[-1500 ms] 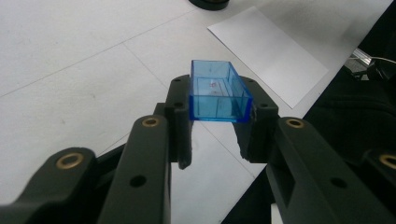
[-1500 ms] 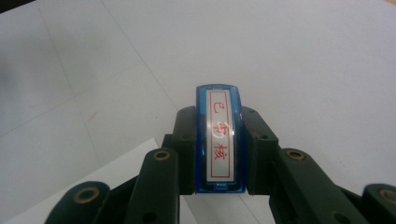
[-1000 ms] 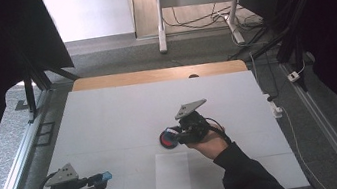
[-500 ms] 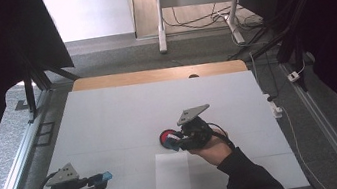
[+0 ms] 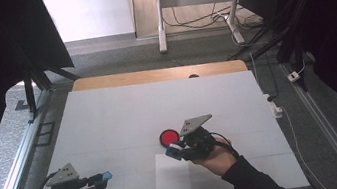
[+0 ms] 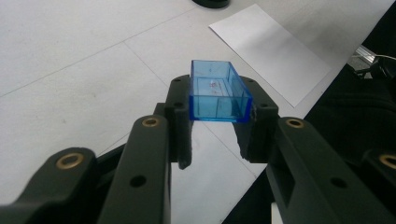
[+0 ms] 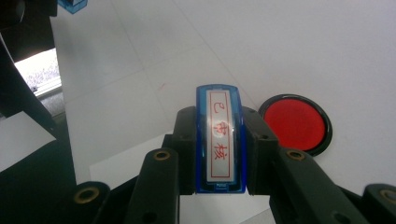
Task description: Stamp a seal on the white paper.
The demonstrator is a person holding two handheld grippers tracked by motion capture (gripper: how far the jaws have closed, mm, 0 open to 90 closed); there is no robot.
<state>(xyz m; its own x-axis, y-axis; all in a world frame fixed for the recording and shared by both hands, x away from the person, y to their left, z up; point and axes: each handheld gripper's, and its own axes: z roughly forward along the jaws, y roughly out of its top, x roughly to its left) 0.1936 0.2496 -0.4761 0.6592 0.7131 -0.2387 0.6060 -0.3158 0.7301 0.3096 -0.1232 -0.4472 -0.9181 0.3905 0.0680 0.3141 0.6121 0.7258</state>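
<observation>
My right gripper (image 5: pixel 175 150) is shut on a blue stamp (image 7: pixel 219 140) whose white label carries red characters. It hovers just near of a round red ink pad (image 5: pixel 169 137), which lies to the stamp's right in the right gripper view, ink pad (image 7: pixel 294 123). A white paper sheet (image 5: pixel 172 182) lies under and in front of that hand. At the table's near left my left gripper (image 5: pixel 99 178) is shut on a clear blue cap (image 6: pixel 217 91), held level above the table.
The white table top (image 5: pixel 158 106) ends in a wooden strip (image 5: pixel 158 74) at the far edge. A metal rail (image 5: pixel 15 168) runs along the left side, and cables (image 5: pixel 280 108) lie off the right edge. The paper sheet (image 6: pixel 271 51) lies beyond the left gripper's jaws.
My right gripper has drawn back from the red ink pad toward the person and the paper, so the pad is uncovered. The left gripper has stayed put.
</observation>
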